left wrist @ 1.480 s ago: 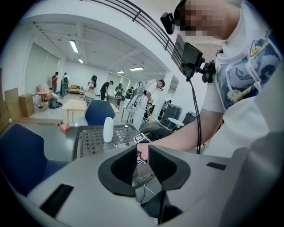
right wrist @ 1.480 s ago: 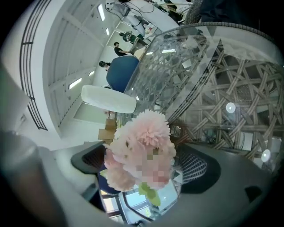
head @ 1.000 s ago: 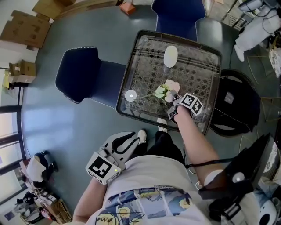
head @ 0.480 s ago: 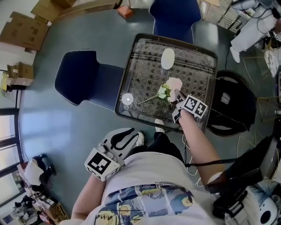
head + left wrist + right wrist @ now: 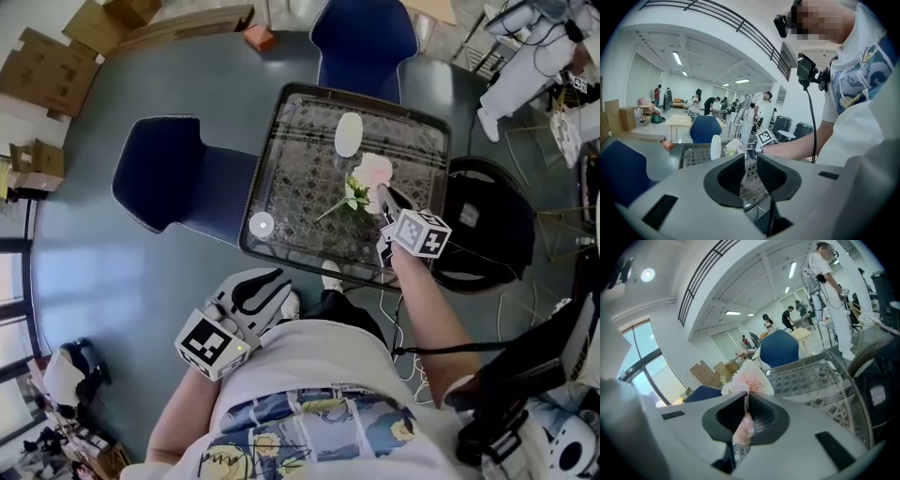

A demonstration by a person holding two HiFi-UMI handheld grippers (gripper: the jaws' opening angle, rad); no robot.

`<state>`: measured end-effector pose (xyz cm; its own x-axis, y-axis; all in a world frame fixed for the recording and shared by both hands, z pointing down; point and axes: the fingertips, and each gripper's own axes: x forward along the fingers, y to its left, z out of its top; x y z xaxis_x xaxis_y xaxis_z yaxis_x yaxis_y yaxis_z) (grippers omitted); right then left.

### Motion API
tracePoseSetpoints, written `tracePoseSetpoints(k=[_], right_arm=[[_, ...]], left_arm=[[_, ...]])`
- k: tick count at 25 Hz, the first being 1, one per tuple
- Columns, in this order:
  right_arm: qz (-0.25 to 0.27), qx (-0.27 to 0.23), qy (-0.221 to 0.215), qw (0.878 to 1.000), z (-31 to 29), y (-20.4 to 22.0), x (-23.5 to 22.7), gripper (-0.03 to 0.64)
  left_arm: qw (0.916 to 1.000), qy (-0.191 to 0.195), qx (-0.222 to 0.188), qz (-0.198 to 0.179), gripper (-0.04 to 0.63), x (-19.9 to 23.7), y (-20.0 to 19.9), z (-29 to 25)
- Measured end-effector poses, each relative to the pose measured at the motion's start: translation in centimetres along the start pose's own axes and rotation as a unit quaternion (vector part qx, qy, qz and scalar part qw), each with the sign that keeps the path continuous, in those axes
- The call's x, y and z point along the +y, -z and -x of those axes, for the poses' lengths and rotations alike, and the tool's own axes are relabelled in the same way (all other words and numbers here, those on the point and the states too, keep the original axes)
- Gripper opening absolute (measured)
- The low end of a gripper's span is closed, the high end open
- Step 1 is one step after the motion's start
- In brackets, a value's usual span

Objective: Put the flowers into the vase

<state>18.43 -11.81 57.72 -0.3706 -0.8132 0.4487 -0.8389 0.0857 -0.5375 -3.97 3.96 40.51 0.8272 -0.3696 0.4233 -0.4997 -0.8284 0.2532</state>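
Flowers, gripped. Left gripper, well back from the vase, narrowly parted, empty; right gripper clamped on the petals, bloom just short of the vase. Risk: petal grip may tear or slip; trailing stem could topple vase.

Blue chairs on grey floor, cardboard boxes beyond

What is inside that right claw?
The right claw is shut on pink flowers, with the bloom poking out beyond it. Its jaws cover the pinched part.
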Motion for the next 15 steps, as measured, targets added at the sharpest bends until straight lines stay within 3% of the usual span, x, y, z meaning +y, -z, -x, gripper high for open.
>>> tracePoseSetpoints(k=[8,15], right_arm=[[0.124,-0.029,-0.010,0.992,1.9,-5.2,2.8,0.020],[0.196,-0.047,-0.026,0.979,3.4,-9.3,5.3,0.018]], left_arm=[[0.9998,0.003,-0.017,-0.009,0.063,0.2,-0.6,0.4],[0.9996,-0.005,-0.026,-0.012,0.063,0.6,-0.7,0.7]])
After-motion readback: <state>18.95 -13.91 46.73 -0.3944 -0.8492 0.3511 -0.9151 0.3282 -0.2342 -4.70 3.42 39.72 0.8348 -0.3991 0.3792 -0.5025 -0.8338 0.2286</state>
